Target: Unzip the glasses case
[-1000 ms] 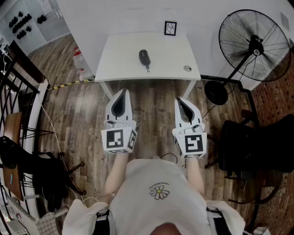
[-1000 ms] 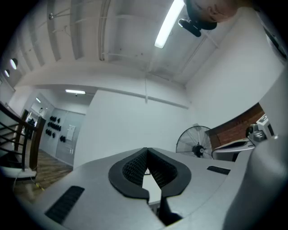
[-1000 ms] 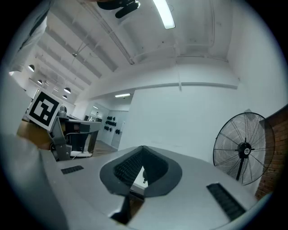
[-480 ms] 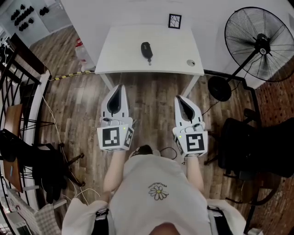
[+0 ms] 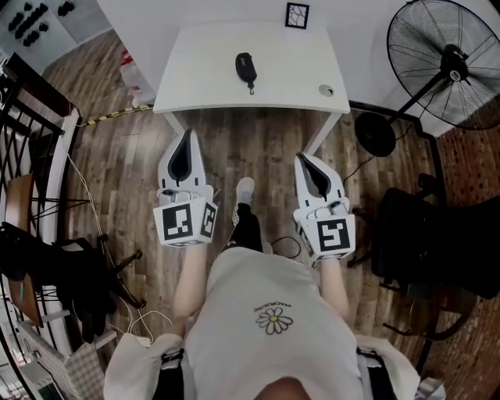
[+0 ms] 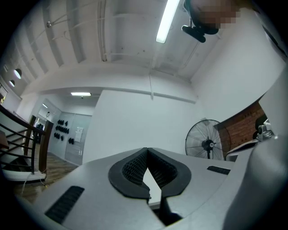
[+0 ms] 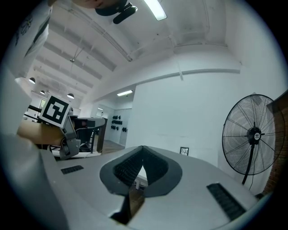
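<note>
A dark glasses case (image 5: 246,68) with a small pull tab lies near the middle of the white table (image 5: 195,86) in the head view. Both grippers hang over the wooden floor in front of the table, well short of the case. My left gripper (image 5: 187,134) is shut, tips meeting, nothing in it; in the left gripper view its tips (image 6: 146,148) touch against the white wall. My right gripper (image 5: 299,158) is shut and empty too, and its tips (image 7: 143,147) meet in the right gripper view. Neither gripper view shows the case.
A framed marker card (image 5: 297,15) stands at the table's back edge and a small round cap (image 5: 327,90) lies at its right front. A large floor fan (image 5: 445,66) stands right, a dark chair (image 5: 422,242) beside me, railing and clutter (image 5: 31,156) left.
The table and case have slid up and away in the head view as I step forward, one foot now showing. Both grippers sank slightly; the left drifted left.
</note>
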Demonstrator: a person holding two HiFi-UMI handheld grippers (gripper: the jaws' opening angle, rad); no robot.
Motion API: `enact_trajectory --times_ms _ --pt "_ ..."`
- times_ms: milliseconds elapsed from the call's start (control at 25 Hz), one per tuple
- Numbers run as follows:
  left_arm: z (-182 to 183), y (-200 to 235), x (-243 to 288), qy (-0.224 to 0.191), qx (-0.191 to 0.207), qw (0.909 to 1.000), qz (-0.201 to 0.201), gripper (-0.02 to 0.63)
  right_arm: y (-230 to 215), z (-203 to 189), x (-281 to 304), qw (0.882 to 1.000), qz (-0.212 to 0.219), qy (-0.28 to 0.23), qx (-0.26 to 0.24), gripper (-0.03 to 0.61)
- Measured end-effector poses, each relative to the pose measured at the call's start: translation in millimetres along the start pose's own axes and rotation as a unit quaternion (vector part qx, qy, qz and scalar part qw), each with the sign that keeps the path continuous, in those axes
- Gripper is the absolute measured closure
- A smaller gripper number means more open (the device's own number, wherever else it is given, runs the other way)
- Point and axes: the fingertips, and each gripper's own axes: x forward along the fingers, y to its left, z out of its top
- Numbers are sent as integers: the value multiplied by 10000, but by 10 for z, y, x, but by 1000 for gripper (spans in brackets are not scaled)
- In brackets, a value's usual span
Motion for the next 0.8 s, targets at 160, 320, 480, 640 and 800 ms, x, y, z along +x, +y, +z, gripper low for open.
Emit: enact_trajectory --times_ms 160,320,480,640,800 --pt "-213 20 405 16 -130 9999 -72 607 -255 -147 351 9991 -250 107 -318 572" --pt "-403 83 963 96 -254 9995 -180 607 -490 -216 829 9987 -282 170 -379 572" --pt "-593 218 1713 180 -325 9989 -283 607 -807 -265 1518 9984 -310 301 -363 572" --pt "-773 470 2538 218 -357 9986 -313 607 -1112 -258 2314 9979 -378 339 -398 572" --pt "-914 698 3211 252 -356 9982 -421 607 -1367 -226 3054 9974 -491 384 -372 572"
